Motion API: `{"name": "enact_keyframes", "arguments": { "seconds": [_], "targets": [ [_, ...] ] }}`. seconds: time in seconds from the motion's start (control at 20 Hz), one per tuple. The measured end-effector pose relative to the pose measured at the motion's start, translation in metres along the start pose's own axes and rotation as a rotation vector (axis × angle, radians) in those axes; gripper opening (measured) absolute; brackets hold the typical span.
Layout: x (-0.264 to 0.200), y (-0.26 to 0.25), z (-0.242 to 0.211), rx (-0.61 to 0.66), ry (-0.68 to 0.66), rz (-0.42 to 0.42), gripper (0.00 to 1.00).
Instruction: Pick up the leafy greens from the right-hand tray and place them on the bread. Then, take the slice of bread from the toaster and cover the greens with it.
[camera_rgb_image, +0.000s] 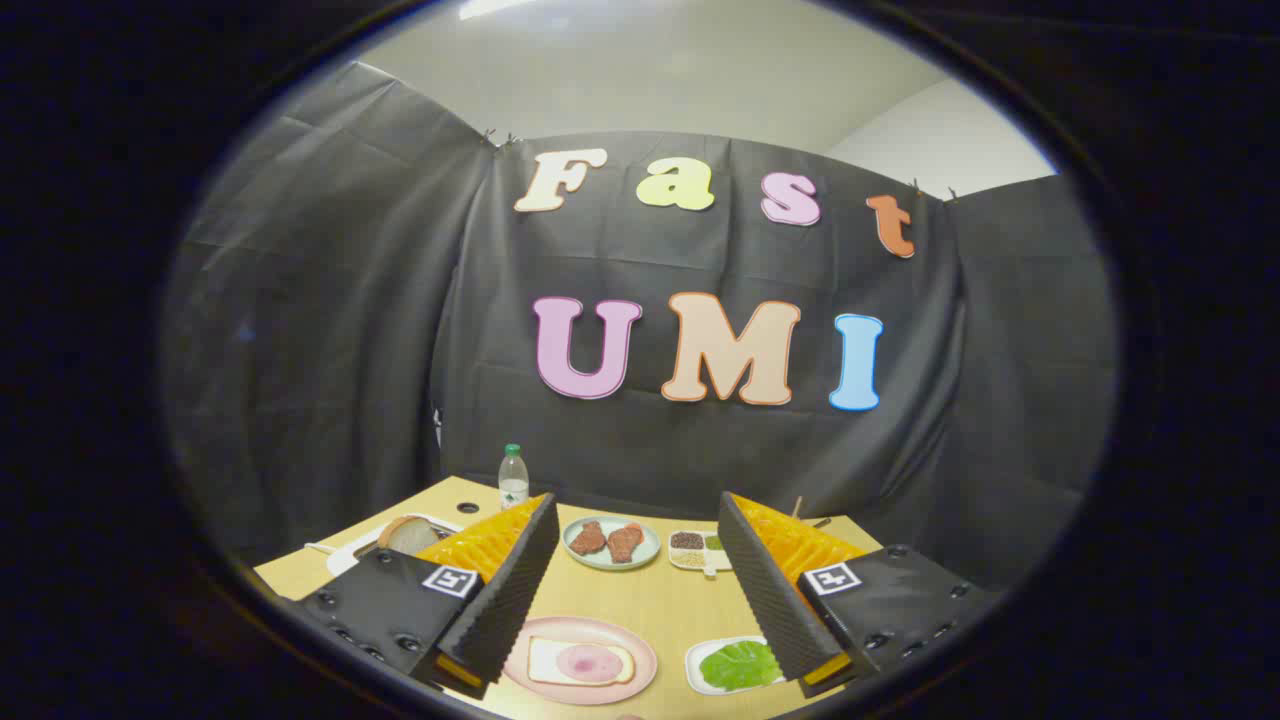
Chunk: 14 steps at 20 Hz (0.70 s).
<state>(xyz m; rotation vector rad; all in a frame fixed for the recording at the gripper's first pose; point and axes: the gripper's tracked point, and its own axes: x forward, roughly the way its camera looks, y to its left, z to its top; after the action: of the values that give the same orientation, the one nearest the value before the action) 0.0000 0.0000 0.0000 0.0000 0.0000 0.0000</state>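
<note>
Gripper view: ridged fingers (640, 540) wide apart above crinkly leafy greens (741, 664), flat bread (580, 662).

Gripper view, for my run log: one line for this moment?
gripper: open, above table | leafy greens: in tray | bread: on pink plate | phase: pre-grasp

Light came from a ceiling fixture (497, 8) glaring above the dim booth, the wooden table (640, 600) stayed evenly lit with soft shadows, and fisheye bending curved and softened the edges.
</note>
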Motion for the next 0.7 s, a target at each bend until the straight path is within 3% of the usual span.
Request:
{"name": "enact_keyframes", "arguments": {
  "seconds": [0.7],
  "targets": [
    [0.004,0.021,-0.009,0.051,0.019,0.069,1.0]
  ]
}}
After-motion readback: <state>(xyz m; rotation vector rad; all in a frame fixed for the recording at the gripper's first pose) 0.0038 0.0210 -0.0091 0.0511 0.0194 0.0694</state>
